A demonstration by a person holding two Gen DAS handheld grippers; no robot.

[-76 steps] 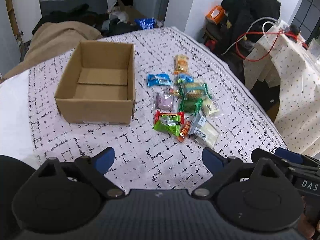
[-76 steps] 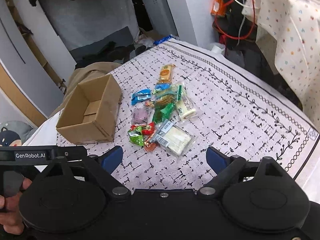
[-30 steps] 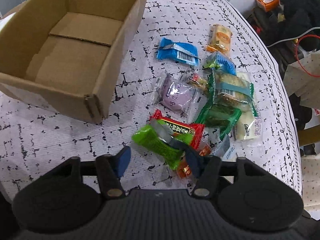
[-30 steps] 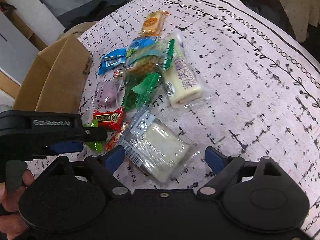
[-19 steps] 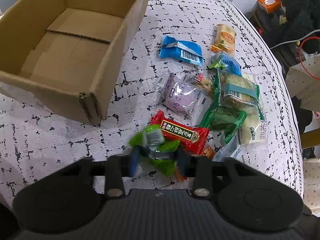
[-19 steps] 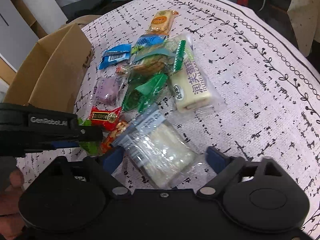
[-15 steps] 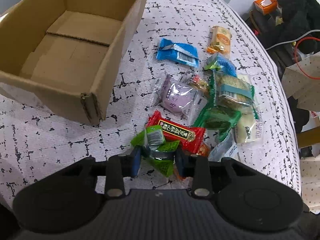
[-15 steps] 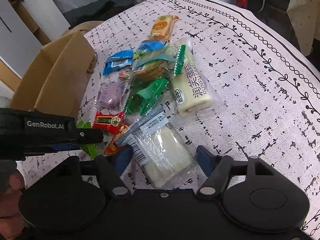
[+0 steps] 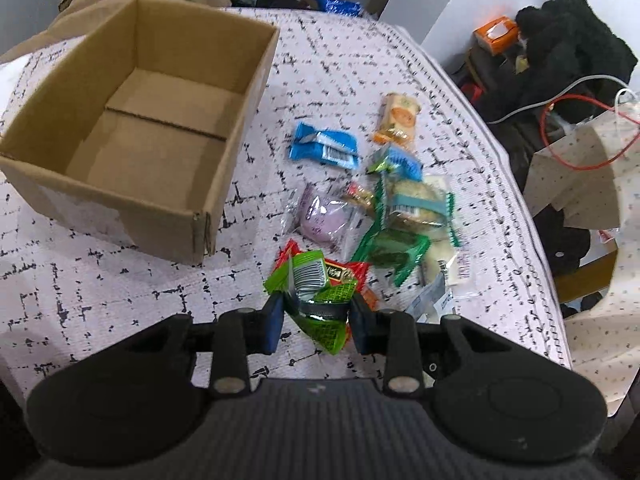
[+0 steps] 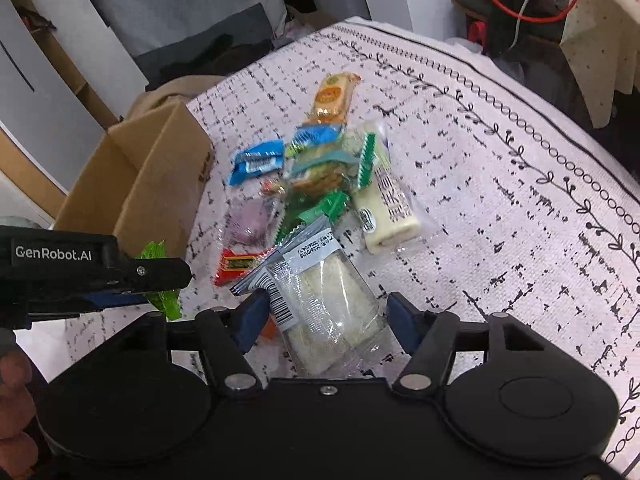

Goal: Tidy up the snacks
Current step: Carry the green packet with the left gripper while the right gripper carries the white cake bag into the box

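Observation:
My left gripper (image 9: 318, 316) is shut on a green snack packet (image 9: 320, 292), which hangs just above the patterned cloth. The open cardboard box (image 9: 120, 208) stands to its left with nothing inside. In the right wrist view the left gripper (image 10: 120, 280) shows at the left with the green packet (image 10: 160, 296) in it. The jaws of my right gripper (image 10: 326, 316) are closing, and its pads press on a clear packet with a white snack (image 10: 328, 292), lifted off the cloth. Several other packets (image 9: 320, 216) lie in a pile beside the box (image 10: 160, 168).
The pile includes a red packet (image 9: 344, 272), a blue one (image 9: 324, 148), an orange one (image 9: 396, 118) and a long white bar (image 10: 388, 208). The table's edge (image 9: 532, 240) curves along the right, with dark clothes (image 9: 572, 40) and a red cable (image 9: 560, 152) beyond. A hand (image 10: 12, 380) holds the left gripper.
Both grippers closed from wide open onto their packets and rose. The green packet and the clear packet came up off the cloth; the rest of the pile stayed put.

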